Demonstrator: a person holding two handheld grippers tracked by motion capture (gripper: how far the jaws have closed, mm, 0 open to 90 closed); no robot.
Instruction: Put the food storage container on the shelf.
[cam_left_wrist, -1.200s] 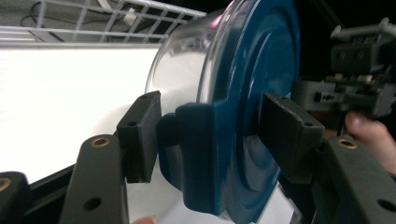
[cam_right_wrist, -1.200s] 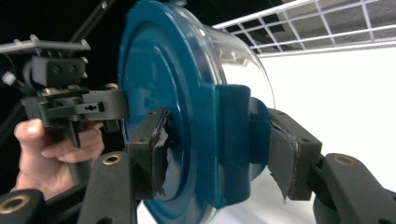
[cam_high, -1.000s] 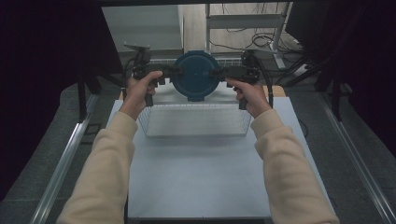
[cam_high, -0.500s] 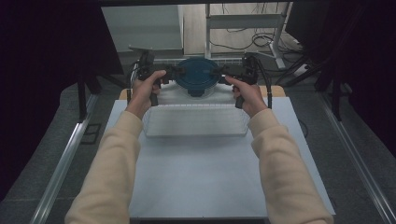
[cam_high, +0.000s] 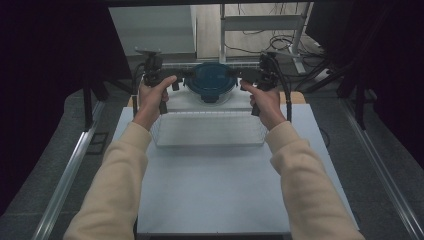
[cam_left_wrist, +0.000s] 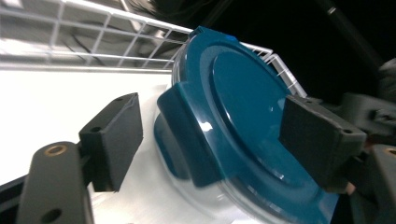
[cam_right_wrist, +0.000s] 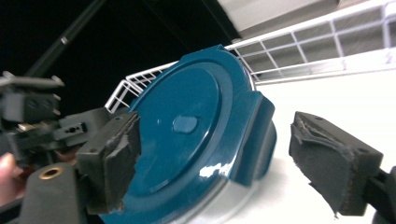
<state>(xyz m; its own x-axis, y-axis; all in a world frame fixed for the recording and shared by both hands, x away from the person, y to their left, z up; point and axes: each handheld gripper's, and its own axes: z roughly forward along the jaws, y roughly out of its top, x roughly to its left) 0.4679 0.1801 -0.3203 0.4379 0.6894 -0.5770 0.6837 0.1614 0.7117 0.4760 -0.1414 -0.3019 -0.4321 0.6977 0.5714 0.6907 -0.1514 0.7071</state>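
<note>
A round clear container with a dark blue clip-on lid sits at the far end of the table, behind a wire basket. My left gripper flanks its left side and my right gripper its right. In the left gripper view the container lies tilted between the wide-apart jaws of the left gripper, with a white gap beside the near jaw. In the right gripper view the container also lies between spread jaws of the right gripper, with a gap at the right jaw.
A shallow white wire basket stands across the middle of the pale table. A white wire rim runs behind the container. Metal rails flank the table; cables and a shelf frame lie beyond.
The container has come down from a raised, lid-toward-camera tilt to a lower, flatter pose at the back of the table. Both hands moved down and slightly forward with it.
</note>
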